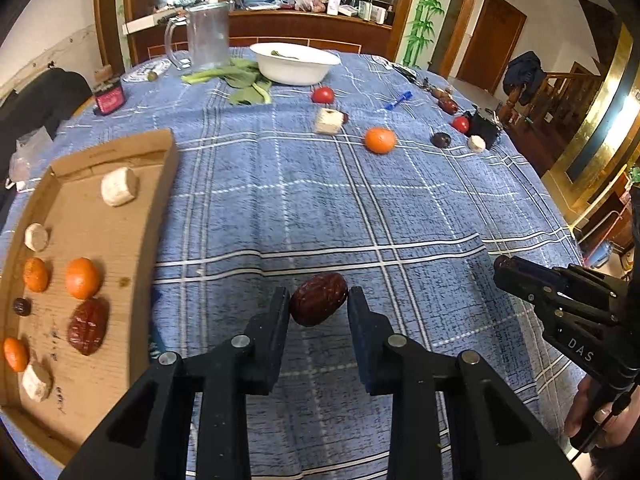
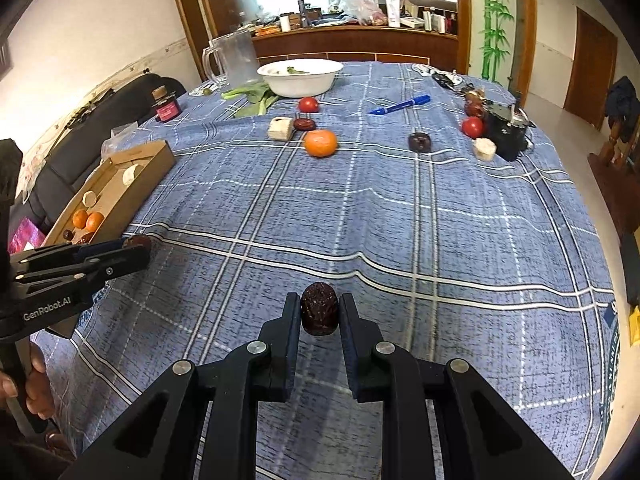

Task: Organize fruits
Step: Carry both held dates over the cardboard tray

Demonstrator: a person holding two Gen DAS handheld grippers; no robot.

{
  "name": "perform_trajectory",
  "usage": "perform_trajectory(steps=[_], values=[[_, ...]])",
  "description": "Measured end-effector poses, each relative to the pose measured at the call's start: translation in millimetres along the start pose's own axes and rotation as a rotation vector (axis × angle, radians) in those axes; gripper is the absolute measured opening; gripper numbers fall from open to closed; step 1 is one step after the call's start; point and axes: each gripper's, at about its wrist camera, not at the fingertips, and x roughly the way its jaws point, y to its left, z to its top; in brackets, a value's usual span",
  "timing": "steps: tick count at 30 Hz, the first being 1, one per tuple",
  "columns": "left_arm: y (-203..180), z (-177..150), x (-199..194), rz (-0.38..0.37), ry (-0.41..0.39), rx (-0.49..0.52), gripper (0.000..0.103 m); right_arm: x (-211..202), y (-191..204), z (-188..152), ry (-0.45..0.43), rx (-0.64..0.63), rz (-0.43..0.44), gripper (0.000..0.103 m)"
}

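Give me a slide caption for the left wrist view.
Left claw shut on a red date above the blue checked tablecloth, cardboard tray of sorted fruit at left.

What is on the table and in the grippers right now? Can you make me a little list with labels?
left hand-held gripper: shut on a wrinkled dark red date
right hand-held gripper: shut on a second wrinkled dark red date
shallow brown cardboard tray: holds oranges, white chunks, dates
blue plaid tablecloth: round orange mandarin loose
far end: white round bowl, clear plastic jug
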Motion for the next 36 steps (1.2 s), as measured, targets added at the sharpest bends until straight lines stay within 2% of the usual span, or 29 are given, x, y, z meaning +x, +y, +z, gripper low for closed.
perform_trajectory(steps=[14,21,36], values=[[38,2,-26,0.034,-0.053,-0.068,0.029,13,34,21,0.008,-0.048,0.023,0.021],[60,0,-41,0.074,-0.086,-0.106,0.029,16,56,36,-0.006,-0.079,0.042,0.021],[138,-21,-67,0.184,-0.104,-0.253,0.029,36,117,73,-0.019,-0.160,0.132,0.021]])
